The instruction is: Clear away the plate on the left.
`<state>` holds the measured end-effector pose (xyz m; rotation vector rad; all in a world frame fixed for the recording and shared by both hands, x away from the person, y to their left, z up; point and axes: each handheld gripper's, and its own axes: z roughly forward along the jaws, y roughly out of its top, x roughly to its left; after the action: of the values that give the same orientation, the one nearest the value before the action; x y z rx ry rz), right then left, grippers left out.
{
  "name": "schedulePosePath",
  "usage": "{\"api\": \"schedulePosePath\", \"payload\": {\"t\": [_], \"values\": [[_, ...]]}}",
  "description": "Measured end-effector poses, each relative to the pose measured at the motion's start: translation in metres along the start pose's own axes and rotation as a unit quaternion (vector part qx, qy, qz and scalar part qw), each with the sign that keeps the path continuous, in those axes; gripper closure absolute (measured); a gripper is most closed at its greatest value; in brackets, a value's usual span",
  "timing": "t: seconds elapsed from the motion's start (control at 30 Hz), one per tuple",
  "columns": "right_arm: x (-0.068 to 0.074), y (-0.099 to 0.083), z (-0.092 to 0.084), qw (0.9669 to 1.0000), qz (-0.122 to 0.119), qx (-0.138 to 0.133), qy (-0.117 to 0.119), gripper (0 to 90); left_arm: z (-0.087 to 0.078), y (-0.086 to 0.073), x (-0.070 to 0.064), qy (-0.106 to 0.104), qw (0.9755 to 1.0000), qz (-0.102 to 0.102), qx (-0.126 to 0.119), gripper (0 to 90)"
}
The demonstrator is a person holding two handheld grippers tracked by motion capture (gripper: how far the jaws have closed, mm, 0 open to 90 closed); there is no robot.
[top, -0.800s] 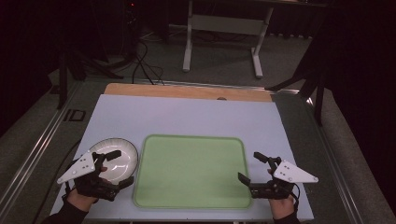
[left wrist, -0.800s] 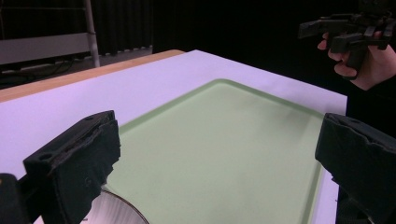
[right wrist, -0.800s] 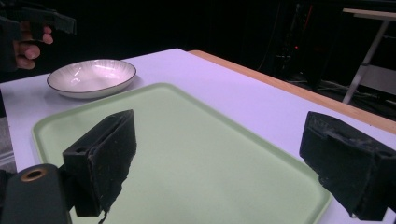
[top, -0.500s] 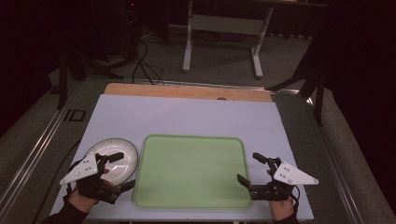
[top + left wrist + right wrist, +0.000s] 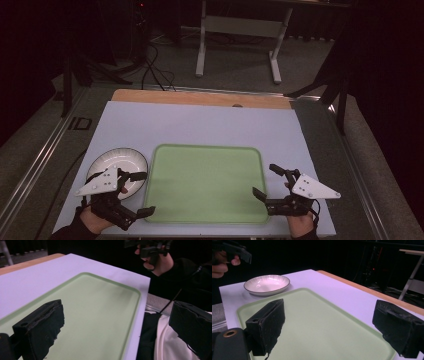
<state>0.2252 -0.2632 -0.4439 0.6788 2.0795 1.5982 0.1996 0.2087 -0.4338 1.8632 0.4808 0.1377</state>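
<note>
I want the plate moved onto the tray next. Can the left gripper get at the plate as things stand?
Probably yes. The left gripper hangs open right beside the plate, its body partly over the near rim. Nothing lies in the plate or between them, and the tray beside it is bare.

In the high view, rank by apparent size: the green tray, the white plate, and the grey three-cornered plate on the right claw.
1. Green tray
2. White plate
3. Grey three-cornered plate on the right claw
</note>
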Motion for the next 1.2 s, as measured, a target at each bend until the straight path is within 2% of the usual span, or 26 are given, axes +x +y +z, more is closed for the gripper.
{"api": "schedulePosePath", "payload": {"t": [0.1,0.2,0.27,0.43,0.63,0.73,0.77,0.8,0.83,1.03,1.2], "values": [[0.002,0.001,0.001,1.0000,0.002,-0.002,-0.002,10.8,0.000,0.007,-0.003,-0.007,1.0000,0.004,0.002,0.2],[0.004,0.003,0.001,1.0000,-0.006,-0.004,-0.003,10.8,-0.003,0.018,-0.006,-0.008,0.9998,0.019,0.001,0.2],[0.005,0.003,0.001,0.9999,-0.011,-0.004,-0.003,10.8,-0.007,0.024,-0.007,-0.004,0.9996,0.026,-0.002,0.2],[0.003,0.003,0.000,0.9999,-0.007,-0.009,-0.005,10.8,-0.018,0.040,-0.001,0.008,0.9992,0.038,-0.003,0.3],[0.004,0.004,0.000,0.9999,-0.011,-0.009,-0.005,10.8,-0.028,0.050,0.014,0.024,0.9991,0.033,-0.007,0.3],[0.004,0.004,0.000,0.9998,-0.013,-0.011,-0.006,10.8,-0.033,0.053,0.021,0.041,0.9985,0.035,-0.005,0.3],[0.005,0.004,0.000,0.9998,-0.014,-0.013,-0.009,10.8,-0.038,0.054,0.025,0.052,0.9982,0.030,-0.007,0.3],[0.005,0.004,0.000,0.9998,-0.014,-0.013,-0.009,10.8,-0.038,0.054,0.025,0.052,0.9982,0.030,-0.007,0.3],[0.005,0.004,-0.001,0.9998,-0.014,-0.012,-0.012,10.8,-0.043,0.054,0.029,0.065,0.9975,0.028,-0.011,0.3],[0.005,0.003,0.001,0.9998,-0.015,-0.008,-0.014,10.8,-0.056,0.053,0.037,0.088,0.9959,0.020,-0.012,0.4],[0.005,0.003,0.002,0.9998,-0.015,-0.006,-0.014,10.8,-0.066,0.044,0.045,0.104,0.9946,0.000,-0.007,0.4]]}}
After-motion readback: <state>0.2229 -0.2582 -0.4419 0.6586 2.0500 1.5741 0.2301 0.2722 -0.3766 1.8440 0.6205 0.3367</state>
